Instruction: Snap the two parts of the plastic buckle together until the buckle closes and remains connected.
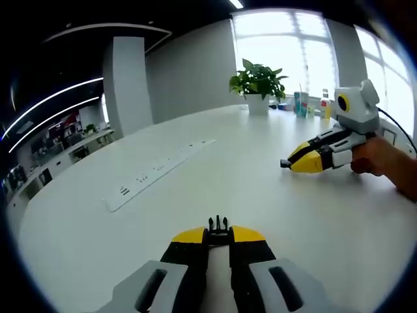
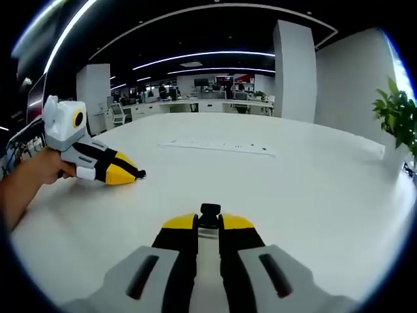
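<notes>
Two black plastic buckle parts: pronged half [image 1: 219, 225] clenched in left tongs [image 1: 219, 236], socket half [image 2: 209, 210] in right tongs [image 2: 208, 225], above the smooth white desk [image 1: 260, 195].

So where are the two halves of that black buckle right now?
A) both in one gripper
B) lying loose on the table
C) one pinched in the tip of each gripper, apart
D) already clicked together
C: the left gripper pinches the pronged buckle half, the right gripper pinches the other buckle half, well apart over the white table.
</notes>
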Tool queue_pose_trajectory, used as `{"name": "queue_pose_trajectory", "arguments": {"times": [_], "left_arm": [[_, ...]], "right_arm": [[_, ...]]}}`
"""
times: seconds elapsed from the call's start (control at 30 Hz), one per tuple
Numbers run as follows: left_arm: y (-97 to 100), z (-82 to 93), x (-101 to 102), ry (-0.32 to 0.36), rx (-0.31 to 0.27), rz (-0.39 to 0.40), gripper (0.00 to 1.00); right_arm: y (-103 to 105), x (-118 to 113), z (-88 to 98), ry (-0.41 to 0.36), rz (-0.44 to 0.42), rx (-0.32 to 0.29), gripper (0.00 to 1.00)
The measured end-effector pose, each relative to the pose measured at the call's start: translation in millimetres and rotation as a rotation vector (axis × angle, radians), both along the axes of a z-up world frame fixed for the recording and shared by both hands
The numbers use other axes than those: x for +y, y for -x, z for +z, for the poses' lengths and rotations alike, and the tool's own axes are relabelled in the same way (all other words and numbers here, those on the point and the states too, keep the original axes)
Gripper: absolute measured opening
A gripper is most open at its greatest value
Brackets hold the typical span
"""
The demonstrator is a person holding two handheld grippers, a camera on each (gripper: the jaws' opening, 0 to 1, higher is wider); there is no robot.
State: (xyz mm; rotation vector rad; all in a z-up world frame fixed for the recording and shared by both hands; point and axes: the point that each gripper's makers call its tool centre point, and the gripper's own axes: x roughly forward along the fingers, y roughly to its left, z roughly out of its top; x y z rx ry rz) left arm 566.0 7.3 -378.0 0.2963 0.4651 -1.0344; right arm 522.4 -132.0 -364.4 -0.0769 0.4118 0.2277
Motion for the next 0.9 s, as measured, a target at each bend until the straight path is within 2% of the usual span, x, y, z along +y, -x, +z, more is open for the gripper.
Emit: {"name": "queue_pose_trajectory", "arguments": {"times": [0.13,0.3,0.43,0.6,0.77,0.9], "left_arm": [[-5.7,-0.7,0,0.007,0.013,0.004,0.09],[-5.1,-0.4,-1,0.006,0.017,0.009,0.09],[-12.2,-1.0,-1,0.016,0.034,0.022,0.09],[-16.9,0.4,-2,0.009,0.032,0.025,0.10],[-19.5,6.2,1,0.038,0.035,0.038,0.10],[-21.4,0.5,4,0.003,0.025,0.031,0.10]], "right_arm": [[-2,-3,7.1,0.007,0.009,-0.020,0.09],[-4,-4,4.0,0.008,0.035,-0.005,0.09],[-4,-8,17.9,0.033,0.046,-0.049,0.10],[-9,-7,21.6,0.018,0.072,-0.040,0.10],[-14,-12,23.2,-0.013,0.092,-0.037,0.10],[-19,-18,23.3,-0.004,0.122,-0.020,0.09]]}}
